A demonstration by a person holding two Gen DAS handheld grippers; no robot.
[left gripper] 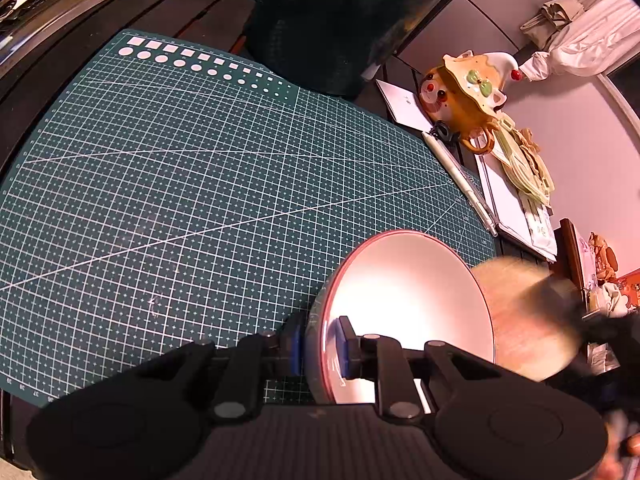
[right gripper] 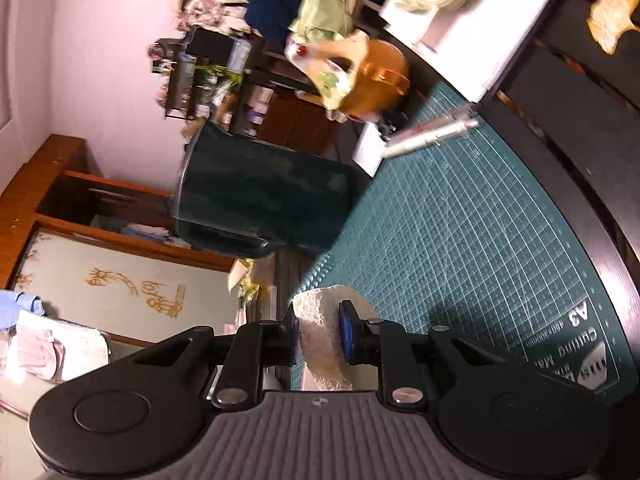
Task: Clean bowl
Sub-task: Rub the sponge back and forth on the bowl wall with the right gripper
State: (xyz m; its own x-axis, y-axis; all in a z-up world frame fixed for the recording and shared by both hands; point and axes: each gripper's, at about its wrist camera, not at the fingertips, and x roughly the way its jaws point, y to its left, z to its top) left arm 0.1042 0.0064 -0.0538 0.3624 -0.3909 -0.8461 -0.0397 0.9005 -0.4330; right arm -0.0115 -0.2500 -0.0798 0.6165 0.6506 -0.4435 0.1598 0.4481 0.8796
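- Bowl point(left gripper: 408, 304): pale and glossy inside with a thin red rim and a grey outer wall, tipped up on edge so its hollow faces the left wrist camera, at about 5 o'clock over the green cutting mat point(left gripper: 200, 184).
- Left gripper point(left gripper: 324, 350): clamped on the bowl's rim at roughly 7 o'clock of the bowl, one blue pad inside the rim, the other on the outer wall.
- Cloth point(right gripper: 320, 332): pale and waffle-textured; in the right wrist view it stands between the blue pads, pinched by the right gripper point(right gripper: 319, 336).
- In the left view the same cloth point(left gripper: 524, 320) is a motion-blurred tan mass at 3 o'clock of the bowl, overlapping its rim; contact cannot be judged through the blur.
- Right wrist view is rolled sideways, so the mat runs up its right side; a dark mug point(right gripper: 260, 200) lies at 11 o'clock of the cloth.
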